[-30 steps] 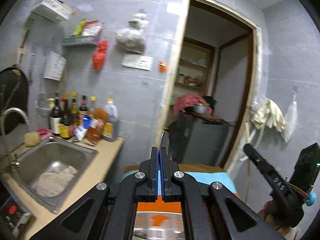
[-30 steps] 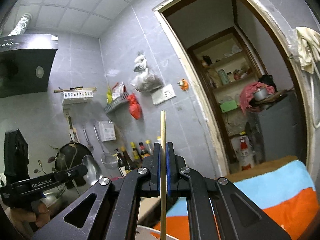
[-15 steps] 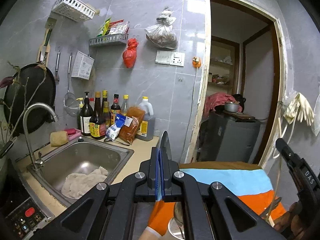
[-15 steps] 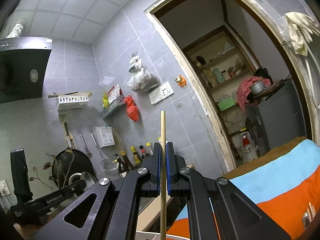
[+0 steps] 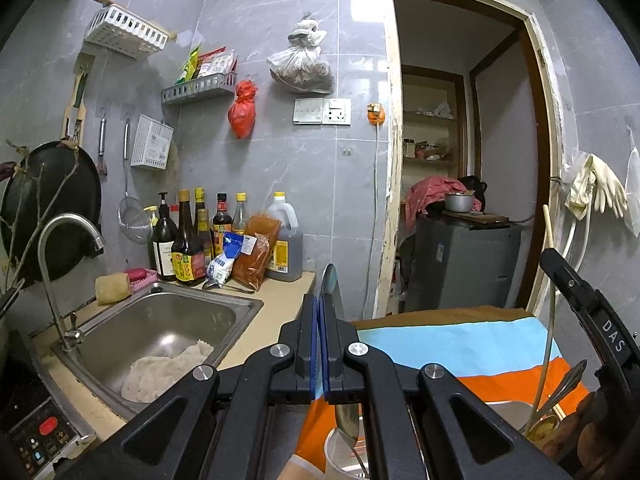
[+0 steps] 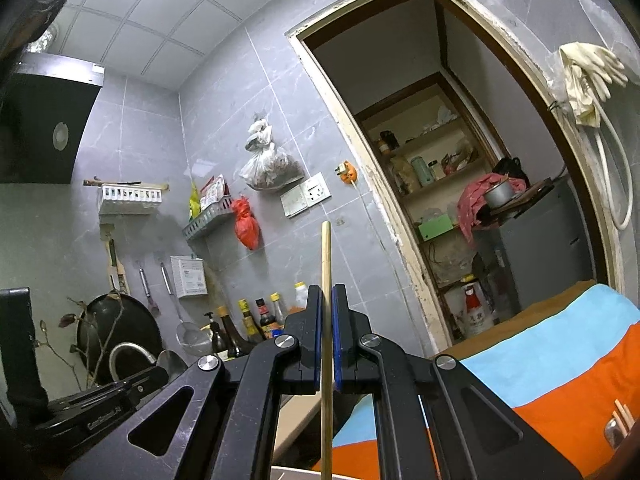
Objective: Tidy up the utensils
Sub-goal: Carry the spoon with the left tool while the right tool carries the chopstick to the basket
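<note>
Both cameras ride just behind their own fingers: the left wrist view faces roughly level toward the sink and doorway, the right tilts upward, sharing the tiled wall, doorway and striped cloth.

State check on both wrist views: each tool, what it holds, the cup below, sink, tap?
left tool: shut on spoon
spoon: upright, edge-on, lower end in the clear cup
right tool: shut on chopstick
chopstick: upright, clamped mid-length
clear cup: upright, open, holds utensils
sink: no water visible, cloth lying inside
tap: not running
</note>
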`<move>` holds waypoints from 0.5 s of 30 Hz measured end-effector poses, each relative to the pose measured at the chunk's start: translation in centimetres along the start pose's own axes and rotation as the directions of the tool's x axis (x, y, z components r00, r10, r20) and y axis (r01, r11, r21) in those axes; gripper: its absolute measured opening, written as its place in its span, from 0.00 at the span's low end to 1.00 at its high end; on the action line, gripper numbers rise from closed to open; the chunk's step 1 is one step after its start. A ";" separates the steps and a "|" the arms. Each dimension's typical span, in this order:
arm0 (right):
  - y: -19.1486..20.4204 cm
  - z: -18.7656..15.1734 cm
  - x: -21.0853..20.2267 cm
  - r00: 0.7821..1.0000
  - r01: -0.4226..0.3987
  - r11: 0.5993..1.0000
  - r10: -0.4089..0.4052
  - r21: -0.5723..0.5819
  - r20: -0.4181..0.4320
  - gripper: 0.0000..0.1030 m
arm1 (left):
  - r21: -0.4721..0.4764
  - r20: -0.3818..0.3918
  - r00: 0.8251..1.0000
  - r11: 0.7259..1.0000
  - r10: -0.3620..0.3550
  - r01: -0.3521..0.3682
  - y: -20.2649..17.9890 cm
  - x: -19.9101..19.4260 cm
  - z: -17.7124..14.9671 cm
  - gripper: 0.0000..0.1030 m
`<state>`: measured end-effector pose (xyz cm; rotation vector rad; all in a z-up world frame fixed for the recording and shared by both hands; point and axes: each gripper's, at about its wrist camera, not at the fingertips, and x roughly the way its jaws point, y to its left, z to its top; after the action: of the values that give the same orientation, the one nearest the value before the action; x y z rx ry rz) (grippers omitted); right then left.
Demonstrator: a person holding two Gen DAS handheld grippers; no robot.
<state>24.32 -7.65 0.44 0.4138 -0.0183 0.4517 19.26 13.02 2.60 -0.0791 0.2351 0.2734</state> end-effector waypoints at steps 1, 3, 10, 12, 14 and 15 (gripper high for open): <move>0.0 0.0 0.0 1.000 0.003 1.000 -0.003 -0.002 0.000 0.04 | 0.003 0.001 1.000 1.000 -0.002 0.002 0.0 0.0 0.0 0.02; 0.1 -0.1 0.1 1.000 0.014 1.000 -0.014 -0.005 0.001 0.04 | 0.007 0.006 1.000 1.000 -0.003 0.003 0.0 0.0 0.0 0.02; -0.4 -0.6 0.2 1.000 0.020 1.000 -0.020 0.005 -0.021 0.04 | 0.033 -0.015 0.999 0.999 -0.043 0.043 -0.3 -0.2 -0.4 0.02; -0.6 -0.8 0.2 0.999 0.019 1.000 -0.018 0.005 -0.028 0.04 | 0.030 -0.031 0.998 0.998 -0.055 0.056 -0.5 -0.2 -0.5 0.02; -0.8 -0.9 0.2 0.999 0.016 1.000 -0.016 0.004 -0.033 0.04 | 0.021 -0.043 0.997 0.998 -0.064 0.065 -0.5 -0.3 -0.6 0.03; -0.9 -1.0 0.2 0.999 0.014 1.000 -0.014 0.002 -0.036 0.04 | 0.015 -0.048 0.996 0.997 -0.069 0.070 -0.5 -0.3 -0.7 0.03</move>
<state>24.79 -7.91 -0.75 0.4078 0.0201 0.4452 18.96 12.34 2.02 -0.0770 0.2814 0.2000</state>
